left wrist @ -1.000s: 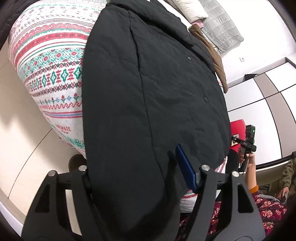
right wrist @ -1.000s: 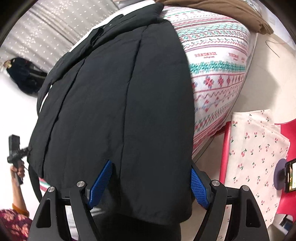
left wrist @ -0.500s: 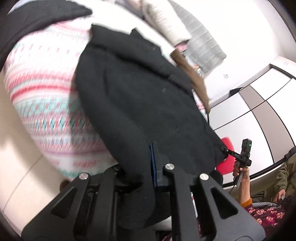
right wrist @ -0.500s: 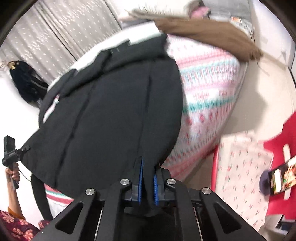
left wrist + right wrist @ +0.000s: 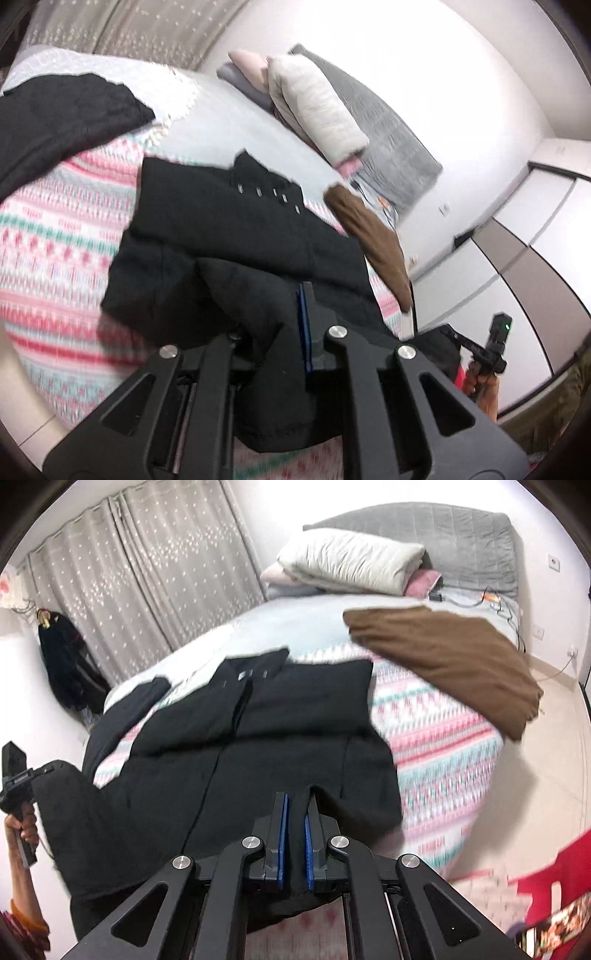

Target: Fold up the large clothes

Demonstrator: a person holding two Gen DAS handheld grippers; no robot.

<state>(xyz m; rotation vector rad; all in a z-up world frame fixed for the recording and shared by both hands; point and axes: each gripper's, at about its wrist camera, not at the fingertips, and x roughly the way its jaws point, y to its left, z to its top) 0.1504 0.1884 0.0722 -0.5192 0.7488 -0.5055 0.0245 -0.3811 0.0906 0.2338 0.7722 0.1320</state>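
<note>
Fingers of your right gripper [image 5: 295, 834] are pressed onto the hem of the black coat [image 5: 266, 746], a fold of cloth caught between the blue pads. Your left gripper [image 5: 291, 328] likewise pinches a bunched hem of that coat [image 5: 240, 236]. From both grips the coat runs away over the patterned bedspread [image 5: 443, 746], its collar end lying flat farther up the bed. Beside it lies a brown garment [image 5: 450, 657]; pillows [image 5: 351, 561] sit against the grey headboard [image 5: 461, 539].
</note>
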